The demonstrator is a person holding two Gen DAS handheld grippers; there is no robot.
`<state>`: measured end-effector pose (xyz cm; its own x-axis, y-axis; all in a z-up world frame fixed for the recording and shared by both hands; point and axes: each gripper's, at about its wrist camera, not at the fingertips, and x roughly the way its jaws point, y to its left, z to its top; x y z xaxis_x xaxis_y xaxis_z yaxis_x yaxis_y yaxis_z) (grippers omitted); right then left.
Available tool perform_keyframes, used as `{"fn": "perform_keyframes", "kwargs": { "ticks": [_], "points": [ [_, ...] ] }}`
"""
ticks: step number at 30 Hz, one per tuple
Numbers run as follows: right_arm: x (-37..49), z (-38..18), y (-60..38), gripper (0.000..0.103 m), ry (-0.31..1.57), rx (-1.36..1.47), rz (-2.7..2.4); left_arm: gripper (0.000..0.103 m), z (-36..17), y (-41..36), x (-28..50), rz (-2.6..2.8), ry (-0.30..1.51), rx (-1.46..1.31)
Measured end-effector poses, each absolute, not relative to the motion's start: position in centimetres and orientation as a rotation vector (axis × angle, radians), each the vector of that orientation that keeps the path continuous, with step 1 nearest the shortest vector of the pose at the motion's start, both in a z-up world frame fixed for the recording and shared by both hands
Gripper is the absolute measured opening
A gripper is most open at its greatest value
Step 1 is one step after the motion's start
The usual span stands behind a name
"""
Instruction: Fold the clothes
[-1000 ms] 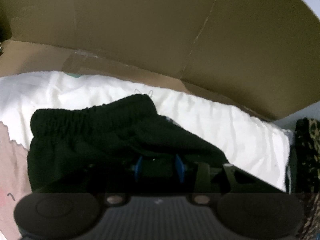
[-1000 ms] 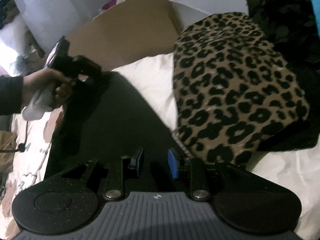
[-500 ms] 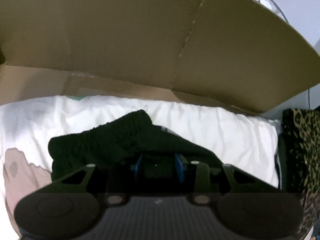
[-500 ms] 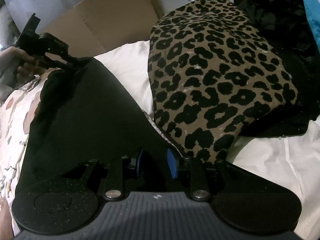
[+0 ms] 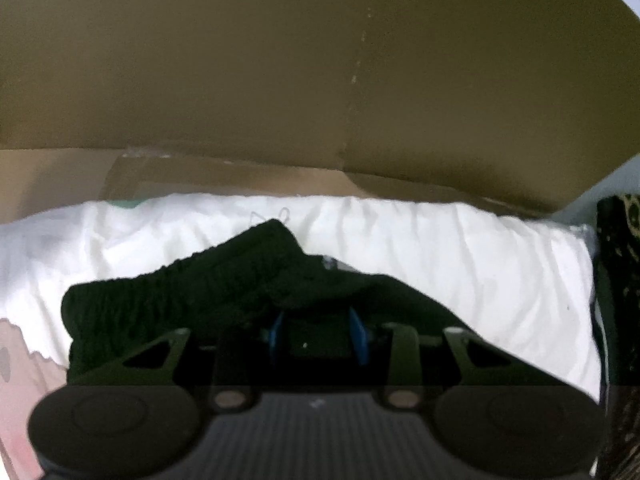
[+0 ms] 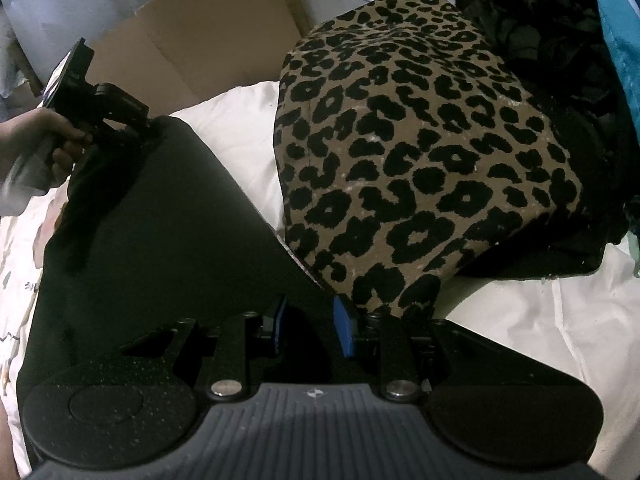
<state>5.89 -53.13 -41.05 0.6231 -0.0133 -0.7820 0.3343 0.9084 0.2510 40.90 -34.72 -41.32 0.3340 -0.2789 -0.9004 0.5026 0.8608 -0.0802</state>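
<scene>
A black garment [image 5: 180, 300] with a gathered elastic waistband hangs from my left gripper [image 5: 317, 336], whose blue pads are shut on the dark cloth. In the right wrist view the same garment [image 6: 160, 240] stretches as a smooth black sheet from my right gripper [image 6: 312, 330], shut on its near edge, up to the left gripper [image 6: 150, 128] at the upper left. A person's hand [image 6: 44, 136] holds that left gripper. The cloth under each pair of pads is too dark to make out.
A folded leopard-print item [image 6: 420, 160] lies just right of the black garment on white bedding [image 6: 540, 320]. Dark clothes [image 6: 560, 40] are heaped behind it. An open cardboard box [image 5: 280, 80] stands close beyond the bedding. A patterned sheet [image 6: 16, 240] lies at the left.
The left gripper has rolled and the cardboard box now fills more of its view. The right wrist view has tipped, so the leopard-print item sits further left. Both grips on the garment hold.
</scene>
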Motion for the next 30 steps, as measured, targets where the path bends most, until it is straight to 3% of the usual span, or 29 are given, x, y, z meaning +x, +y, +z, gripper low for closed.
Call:
{"fn": "perform_keyframes", "kwargs": {
  "ticks": [6,23,30],
  "points": [
    [5.7,-40.9,-53.4,0.032,0.879,0.424,-0.204,0.027,-39.6,-34.3,41.0,-0.500,1.156,0.243],
    [5.0,-39.3,-52.2,0.033,0.853,0.448,-0.160,0.032,-35.8,-31.1,36.1,-0.576,1.110,0.250],
    [5.5,-40.1,-51.5,0.033,0.873,0.443,-0.142,0.034,-39.3,-31.1,35.5,-0.561,1.151,0.346]
  ]
}}
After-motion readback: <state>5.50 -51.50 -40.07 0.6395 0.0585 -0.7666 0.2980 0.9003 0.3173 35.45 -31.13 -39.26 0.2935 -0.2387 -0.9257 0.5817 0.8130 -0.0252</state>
